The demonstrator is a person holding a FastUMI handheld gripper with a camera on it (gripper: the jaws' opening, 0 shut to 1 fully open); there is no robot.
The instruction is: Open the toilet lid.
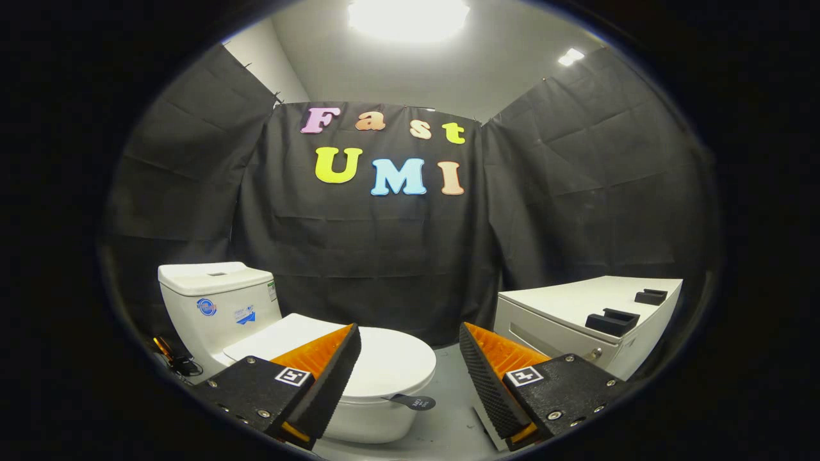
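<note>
A white toilet (221, 307) stands ahead and to the left of my fingers, its lid (391, 358) down flat on the bowl. A small dark tab (413, 402) sticks out from the lid's front edge, just ahead of the gap between my fingers. My gripper (410, 349) is open wide, with nothing between its orange-and-black fingers (333, 365). The left finger overlaps the lid's near side in the view; the right finger (490, 365) is off to the lid's right.
A white cabinet (576, 307) stands to the right beyond the right finger, with two black holders (612, 321) on its top. Cables and small items (176, 362) lie on the floor left of the toilet. Grey floor (451, 390) runs between toilet and cabinet.
</note>
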